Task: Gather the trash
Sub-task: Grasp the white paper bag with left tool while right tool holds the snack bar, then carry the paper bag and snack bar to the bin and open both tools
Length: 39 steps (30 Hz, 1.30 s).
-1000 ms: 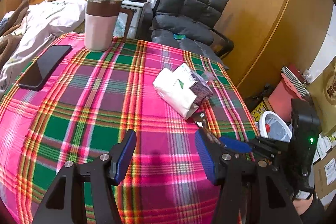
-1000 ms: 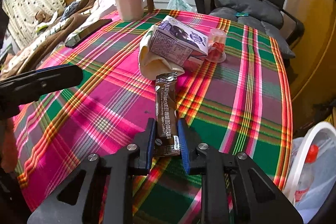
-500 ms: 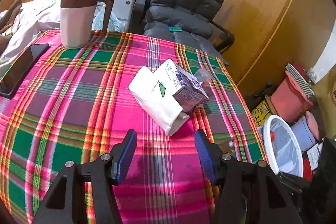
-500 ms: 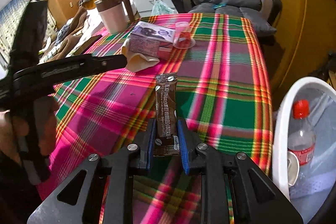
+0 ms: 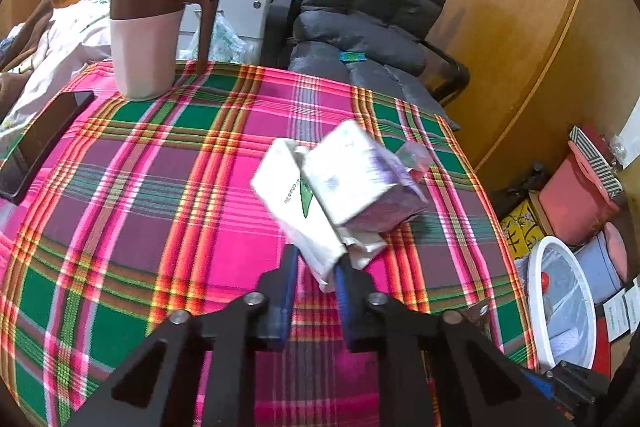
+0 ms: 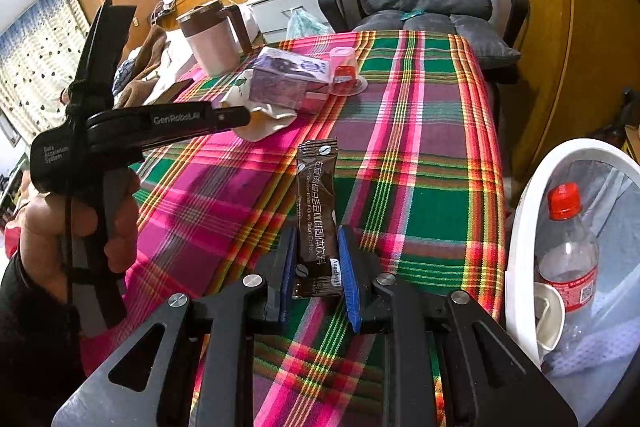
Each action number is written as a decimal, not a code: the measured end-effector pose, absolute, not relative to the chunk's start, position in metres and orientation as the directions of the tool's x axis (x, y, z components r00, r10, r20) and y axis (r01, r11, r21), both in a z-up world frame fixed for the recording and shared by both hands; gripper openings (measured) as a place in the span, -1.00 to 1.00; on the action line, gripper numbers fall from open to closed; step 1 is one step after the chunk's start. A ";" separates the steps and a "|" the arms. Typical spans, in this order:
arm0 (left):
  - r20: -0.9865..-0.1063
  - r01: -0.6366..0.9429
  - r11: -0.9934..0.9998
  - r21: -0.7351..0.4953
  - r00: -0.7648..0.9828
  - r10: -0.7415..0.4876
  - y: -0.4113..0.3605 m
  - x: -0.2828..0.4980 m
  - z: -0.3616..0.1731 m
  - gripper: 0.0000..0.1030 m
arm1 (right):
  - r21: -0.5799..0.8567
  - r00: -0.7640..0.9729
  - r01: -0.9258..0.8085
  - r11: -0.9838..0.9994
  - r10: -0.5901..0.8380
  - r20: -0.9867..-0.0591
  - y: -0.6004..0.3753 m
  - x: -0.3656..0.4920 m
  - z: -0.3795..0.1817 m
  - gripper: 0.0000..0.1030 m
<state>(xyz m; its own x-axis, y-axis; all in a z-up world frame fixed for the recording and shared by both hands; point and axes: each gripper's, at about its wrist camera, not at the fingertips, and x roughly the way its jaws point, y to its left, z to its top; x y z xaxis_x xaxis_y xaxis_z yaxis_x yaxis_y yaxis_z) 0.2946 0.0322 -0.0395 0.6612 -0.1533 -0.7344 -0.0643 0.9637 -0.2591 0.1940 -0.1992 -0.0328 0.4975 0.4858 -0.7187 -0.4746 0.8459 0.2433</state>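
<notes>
My left gripper (image 5: pixel 314 263) is shut on the near end of a white paper bag (image 5: pixel 298 211), with a purple-and-white carton (image 5: pixel 360 183) lying on it, on the plaid tablecloth (image 5: pixel 160 187). My right gripper (image 6: pixel 316 259) is shut on a brown coffee sachet (image 6: pixel 316 203), held above the table's right part. A white trash bin (image 6: pixel 524 227) stands to the right, holding a red-capped plastic bottle (image 6: pixel 568 251). A small clear cup (image 6: pixel 344 67) sits beside the carton (image 6: pixel 288 75). The left gripper also shows in the right wrist view (image 6: pixel 236 117).
A pink-and-brown jug (image 5: pixel 146 35) and a black phone (image 5: pixel 40 143) sit on the table's far left. A grey padded chair (image 5: pixel 368 19) stands behind the table. Wooden cabinets, boxes and tubs crowd the floor at right, near the bin (image 5: pixel 560 303).
My left gripper moved forward to the white bag and closed on its near end. My right gripper carried the sachet rightward, closer to the bin.
</notes>
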 end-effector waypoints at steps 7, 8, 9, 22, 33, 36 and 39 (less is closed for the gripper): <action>-0.717 -0.037 0.964 -0.264 0.676 -0.171 0.036 0.269 -0.030 -0.84 | 0.244 0.509 -0.471 0.848 0.486 -0.710 -0.201 0.186 -0.028 -0.54; -0.715 -0.031 0.965 -0.262 0.678 -0.172 0.036 0.264 -0.028 -0.86 | 0.242 0.511 -0.471 0.848 0.486 -0.709 -0.202 0.184 -0.027 -0.54; -0.713 -0.028 0.965 -0.262 0.679 -0.174 0.036 0.260 -0.027 -0.86 | 0.241 0.514 -0.470 0.849 0.485 -0.707 -0.202 0.181 -0.026 -0.54; -0.699 0.008 0.962 -0.273 0.685 -0.204 0.035 0.193 -0.018 -0.87 | 0.224 0.555 -0.444 0.868 0.463 -0.691 -0.215 0.155 -0.012 -0.54; -0.699 0.049 0.964 -0.263 0.679 -0.225 0.020 0.155 -0.017 -0.87 | 0.215 0.583 -0.427 0.878 0.449 -0.677 -0.222 0.138 -0.003 -0.54; -0.704 0.057 0.964 -0.258 0.672 -0.229 0.015 0.147 -0.018 -0.87 | 0.215 0.586 -0.425 0.880 0.448 -0.675 -0.223 0.134 -0.002 -0.54; -0.708 0.064 0.966 -0.250 0.668 -0.228 0.010 0.140 -0.019 -0.87 | 0.213 0.587 -0.427 0.879 0.448 -0.674 -0.221 0.129 -0.001 -0.54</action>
